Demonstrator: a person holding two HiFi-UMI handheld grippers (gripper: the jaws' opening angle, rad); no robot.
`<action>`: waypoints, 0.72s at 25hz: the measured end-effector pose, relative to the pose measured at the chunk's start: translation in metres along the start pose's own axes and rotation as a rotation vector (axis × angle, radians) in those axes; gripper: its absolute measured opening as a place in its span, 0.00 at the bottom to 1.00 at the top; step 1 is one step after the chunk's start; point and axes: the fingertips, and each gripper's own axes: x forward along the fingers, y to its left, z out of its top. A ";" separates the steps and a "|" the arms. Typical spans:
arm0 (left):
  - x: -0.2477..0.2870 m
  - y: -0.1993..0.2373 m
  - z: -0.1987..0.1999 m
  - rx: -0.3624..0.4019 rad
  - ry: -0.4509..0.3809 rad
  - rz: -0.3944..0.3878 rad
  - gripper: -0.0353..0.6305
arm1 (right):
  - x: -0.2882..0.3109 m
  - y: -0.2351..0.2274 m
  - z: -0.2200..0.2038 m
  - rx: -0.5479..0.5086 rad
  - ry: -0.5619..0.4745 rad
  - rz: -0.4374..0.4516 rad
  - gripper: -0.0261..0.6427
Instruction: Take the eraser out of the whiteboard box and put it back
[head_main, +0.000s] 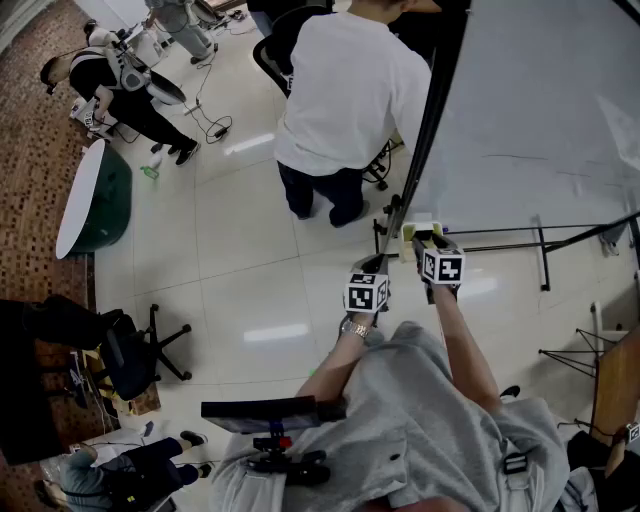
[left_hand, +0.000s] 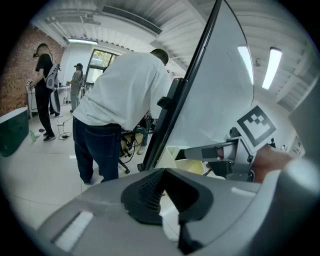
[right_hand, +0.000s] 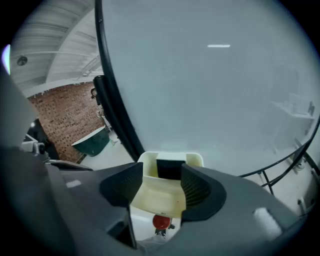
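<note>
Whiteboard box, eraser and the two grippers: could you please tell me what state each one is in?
whiteboard box: open at the top, holding the eraser
eraser: inside the box, not gripped
left gripper: jaws together, empty
right gripper: jaws apart, box seen between them

The eraser (right_hand: 170, 169) stands in the box (right_hand: 157, 197) at the whiteboard's (right_hand: 210, 90) lower corner, with the right gripper (head_main: 427, 240) just before it, the left gripper (head_main: 377, 264) beside that on the left, and a person (head_main: 345, 100) beyond.

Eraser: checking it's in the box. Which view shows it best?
Right gripper view: the eraser stands dark in the cream box, framed by the open right gripper. Head view shows only the small box; left gripper view, part of it.
</note>
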 end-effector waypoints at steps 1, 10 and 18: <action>0.003 0.002 0.004 -0.001 -0.005 0.000 0.06 | 0.002 -0.007 0.002 0.000 0.008 -0.030 0.40; 0.029 0.003 0.036 -0.013 -0.024 -0.007 0.06 | 0.021 -0.011 0.006 0.002 0.063 -0.040 0.45; 0.036 0.002 0.044 -0.002 -0.029 0.022 0.06 | 0.041 -0.007 0.003 0.028 0.132 -0.056 0.45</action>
